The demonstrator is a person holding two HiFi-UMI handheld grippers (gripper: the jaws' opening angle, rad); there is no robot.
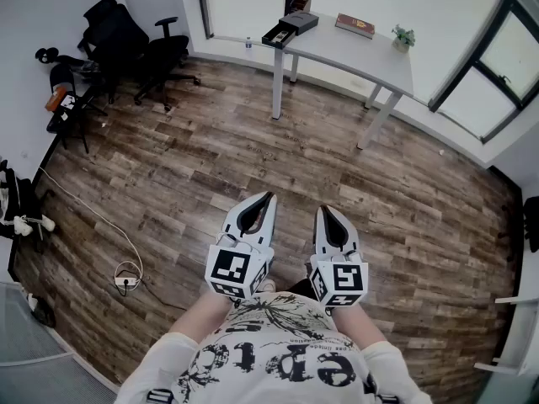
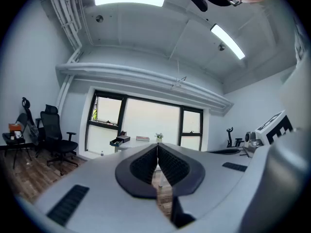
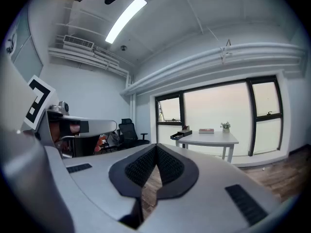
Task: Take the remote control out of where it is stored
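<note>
No remote control shows in any view. A black storage box [image 1: 290,28] with its drawer pulled out sits on the left end of a white desk [image 1: 362,57] far across the room; it also shows as the black box [image 2: 119,140] and the black box [image 3: 181,134] in the gripper views. I hold both grippers close to my chest, pointing toward the desk. My left gripper [image 1: 270,195] [image 2: 157,145] is shut with nothing between its pads. My right gripper [image 1: 323,209] [image 3: 156,146] is shut and empty too.
A book [image 1: 354,25] and a small potted plant [image 1: 402,37] lie on the desk. Black office chairs [image 1: 126,45] stand at the far left. A white cable with a plug [image 1: 126,274] lies on the wood floor at my left. Windows line the far wall.
</note>
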